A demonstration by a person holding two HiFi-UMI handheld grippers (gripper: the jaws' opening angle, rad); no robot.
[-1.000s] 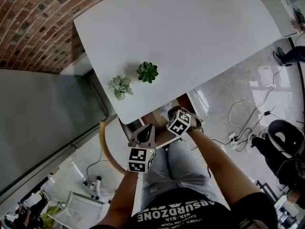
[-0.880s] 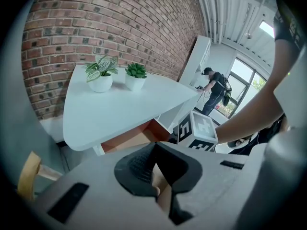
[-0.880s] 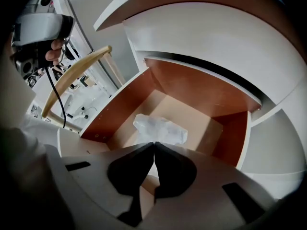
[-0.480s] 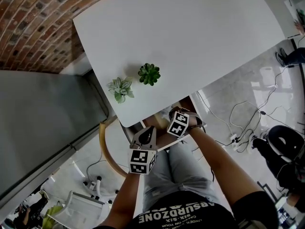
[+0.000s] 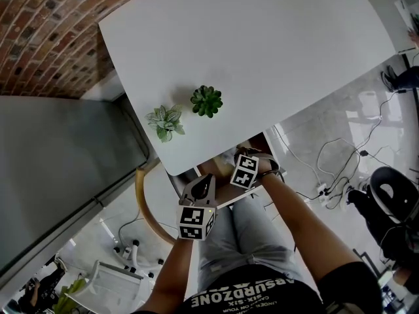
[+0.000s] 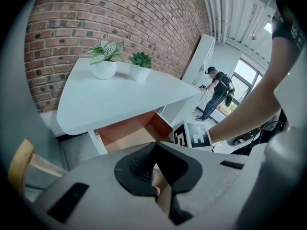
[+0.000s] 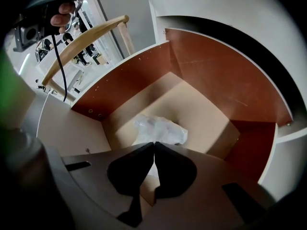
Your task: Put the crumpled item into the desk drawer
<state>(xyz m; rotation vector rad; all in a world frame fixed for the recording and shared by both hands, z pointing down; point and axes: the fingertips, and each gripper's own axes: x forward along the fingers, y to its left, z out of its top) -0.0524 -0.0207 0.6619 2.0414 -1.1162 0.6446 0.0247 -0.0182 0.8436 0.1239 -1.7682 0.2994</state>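
My right gripper has its 2 jaws pressed together at the tips and points down into the open drawer. The crumpled item, a pale wad of clear wrap, lies on the drawer floor right at those tips. I cannot tell whether a corner is pinched.

My left gripper, just beside the right one and outside the drawer, is also closed, with nothing in it.

I judge the placing step is nearly done. Next I must make sure the wad is free, lift out, then push the drawer in.

Above the drawer spreads the white desk. Beyond my left gripper it carries 2 pots, a dark green plant and a pale-leaved plant. Past the desk is a brick wall. Cables trail over the glossy floor to my right.
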